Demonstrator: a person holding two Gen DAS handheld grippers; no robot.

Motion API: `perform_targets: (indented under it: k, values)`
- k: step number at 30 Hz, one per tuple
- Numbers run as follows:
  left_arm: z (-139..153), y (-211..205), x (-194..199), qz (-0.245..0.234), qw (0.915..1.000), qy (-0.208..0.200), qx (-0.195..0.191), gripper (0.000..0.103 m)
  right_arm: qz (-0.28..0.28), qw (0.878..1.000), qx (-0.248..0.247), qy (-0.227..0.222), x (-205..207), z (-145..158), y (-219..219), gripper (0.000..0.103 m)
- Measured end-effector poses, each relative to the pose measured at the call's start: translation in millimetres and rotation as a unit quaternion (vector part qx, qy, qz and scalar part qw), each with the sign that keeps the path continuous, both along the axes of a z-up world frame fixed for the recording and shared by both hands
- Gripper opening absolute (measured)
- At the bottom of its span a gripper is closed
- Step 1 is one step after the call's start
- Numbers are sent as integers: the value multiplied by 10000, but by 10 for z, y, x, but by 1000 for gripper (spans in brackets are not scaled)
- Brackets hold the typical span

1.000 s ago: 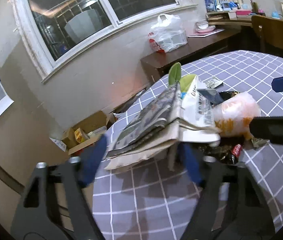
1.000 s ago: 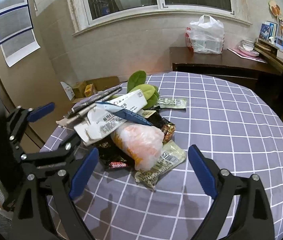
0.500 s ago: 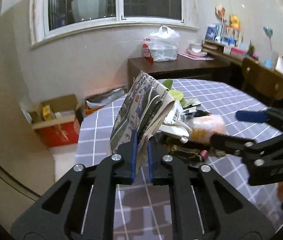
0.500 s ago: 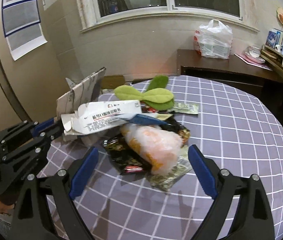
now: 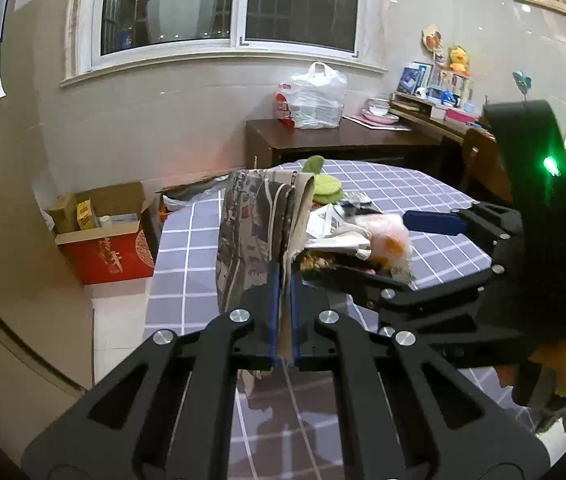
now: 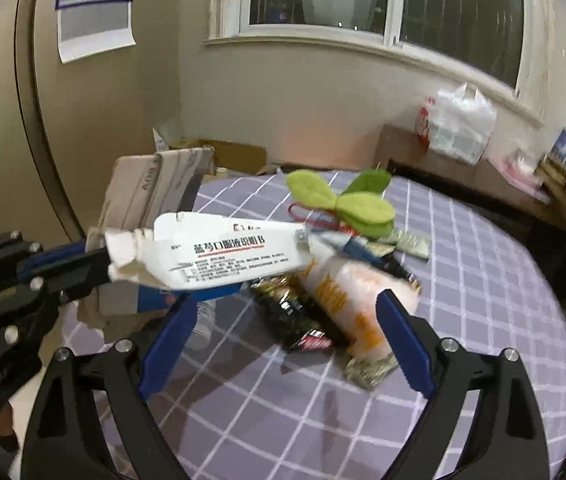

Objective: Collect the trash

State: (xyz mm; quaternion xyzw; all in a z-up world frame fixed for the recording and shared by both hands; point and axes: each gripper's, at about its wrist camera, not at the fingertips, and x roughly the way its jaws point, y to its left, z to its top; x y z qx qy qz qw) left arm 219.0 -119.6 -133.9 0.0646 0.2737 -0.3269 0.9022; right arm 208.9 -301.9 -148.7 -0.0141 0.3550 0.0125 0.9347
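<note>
Newsprint, grey and creased, is standing on edge as a folded newspaper (image 5: 261,232) in the left wrist view, pinched at its lower fold by the left gripper (image 5: 282,320), whose blue-padded jaws are pressed almost together with only the paper's thickness between them; the paper is rising toward twelve o'clock above the checked table (image 5: 423,188). That view is also showing what the other is not: a red cardboard box (image 5: 107,236) on the floor at nine o'clock, a dark sideboard (image 5: 339,146) carrying a white plastic bag (image 5: 313,98) at twelve, and the back of the right gripper (image 5: 379,248) reaching in from three o'clock, a green light glowing on its housing, one jaw above and one below the trash.

The right wrist view is giving the pile itself in detail, though blurred; its right gripper (image 6: 283,332) is holding its jaws wide apart, gripping nothing, straddling the near side of the heap; a white printed leaflet (image 6: 219,254) is jutting toward nine o'clock, touching the left gripper (image 6: 63,264) and the newspaper (image 6: 151,196) it is clamping; a pale orange-and-white plastic bag (image 6: 355,292) is lying just inside the jaw at three o'clock; a dark snack wrapper (image 6: 295,316) is lying between the two jaws; a green felt leaf (image 6: 343,200) is sitting behind the pile at twelve; a silvery wrapper (image 6: 369,368) is peeking from under the bag at four.
</note>
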Motion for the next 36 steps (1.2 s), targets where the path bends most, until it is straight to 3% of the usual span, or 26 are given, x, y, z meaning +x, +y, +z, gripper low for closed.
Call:
perform_targets:
  k: [4, 8, 9, 10, 11, 12, 14, 15, 19, 25, 32, 36]
  values:
    - [17, 52, -122, -169, 9998, 68, -81, 5, 172, 9990, -388, -172, -89, 25, 131, 89]
    - [25, 33, -208, -265, 9996, 37, 97, 5, 377, 9969, -588, -366, -123, 85, 221, 88]
    - [27, 40, -212, -205, 9997, 52, 98, 6, 549, 9970, -458, -283, -122, 70, 232, 73]
    - [20, 51, -208, -194, 9997, 117, 66, 8, 640, 9971, -341, -211, -123, 57, 247, 46]
    - [15, 62, -189, -207, 9995, 228, 17, 10, 640, 9974, -306, -128, -125, 35, 271, 44]
    - [10, 67, -182, -235, 9993, 301, -26, 15, 592, 9974, -397, -112, -138, 17, 283, 41]
    - [-8, 63, -187, -119, 9995, 280, 44, 41, 607, 9980, -191, -22, -138, -10, 239, 29]
    - [-18, 66, -194, 56, 9997, 173, 134, 63, 613, 9981, -48, 27, -132, -33, 206, 21]
    - [-41, 128, -132, 79, 9992, 371, -111, 64, 558, 9974, 408, 193, -120, -112, 58, 19]
    - [-143, 156, 41, 9, 9946, 857, -590, 73, 362, 9980, 503, 158, -231, -121, -22, 19]
    - [-140, -92, -138, -91, 9983, 551, -151, 77, -88, 9989, 457, -34, -375, -66, -185, 16]
    - [-153, -94, -175, -7, 9984, 546, -137, 82, -467, 9973, 468, -312, -461, 54, -387, 15]
